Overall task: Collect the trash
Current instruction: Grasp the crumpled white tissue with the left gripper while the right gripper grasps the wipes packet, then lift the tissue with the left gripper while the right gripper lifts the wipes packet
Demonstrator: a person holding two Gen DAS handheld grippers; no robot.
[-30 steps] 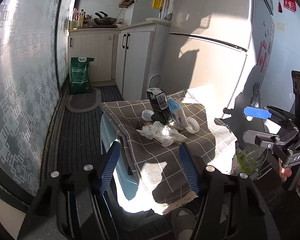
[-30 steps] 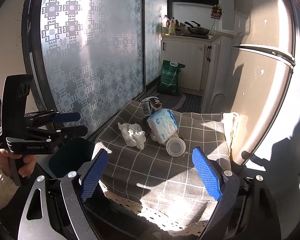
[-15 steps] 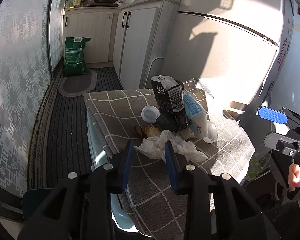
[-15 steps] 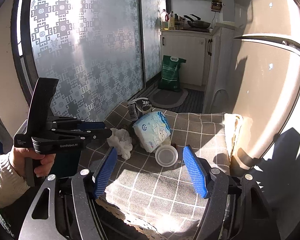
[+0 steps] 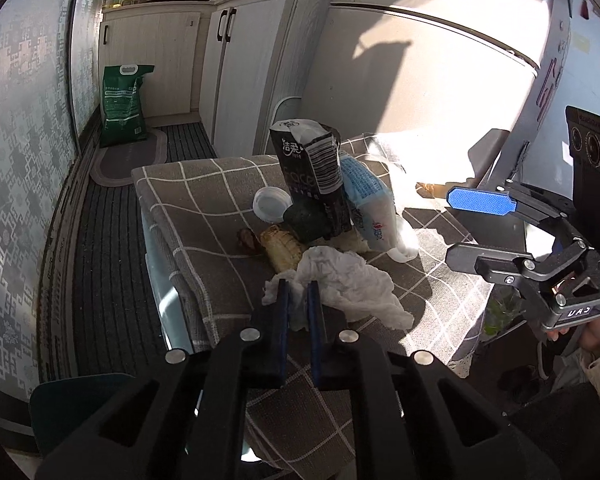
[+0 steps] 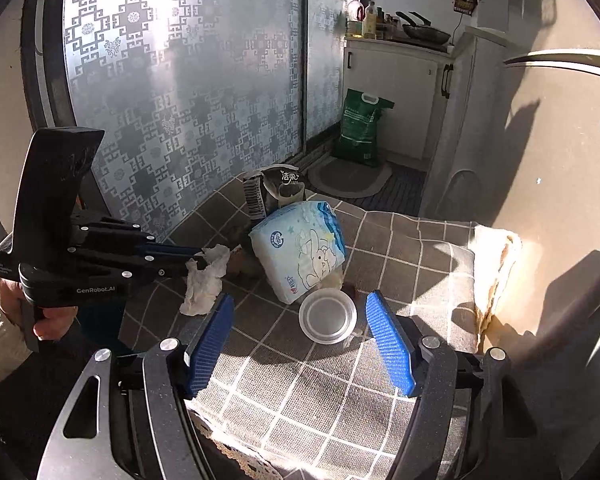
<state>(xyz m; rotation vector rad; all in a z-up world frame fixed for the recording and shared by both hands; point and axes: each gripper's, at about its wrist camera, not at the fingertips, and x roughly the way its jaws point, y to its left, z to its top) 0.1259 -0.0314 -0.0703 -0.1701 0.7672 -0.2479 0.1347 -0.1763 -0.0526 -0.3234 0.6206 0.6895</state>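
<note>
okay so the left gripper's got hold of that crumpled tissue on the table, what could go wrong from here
1. The left gripper pinches only one edge of the tissue; it may tear or slip out on lifting.
2. The tissue lies against the food scrap and near the black carton; dragging it could scatter scraps or tip the carton.
3. The open right gripper hovers by the plastic lid and could knock it.

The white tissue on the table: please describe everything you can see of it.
The tissue is a crumpled sheet of thin white paper, creased and irregular, lying loosely spread on the checked cloth near the table's front edge. The left gripper has its jaws closed on the tissue's near edge. In the right wrist view the tissue hangs in folds from those jaws, its lower end at the cloth. Just behind it lie a brownish scrap and a black carton; contact with them cannot be judged.
</note>
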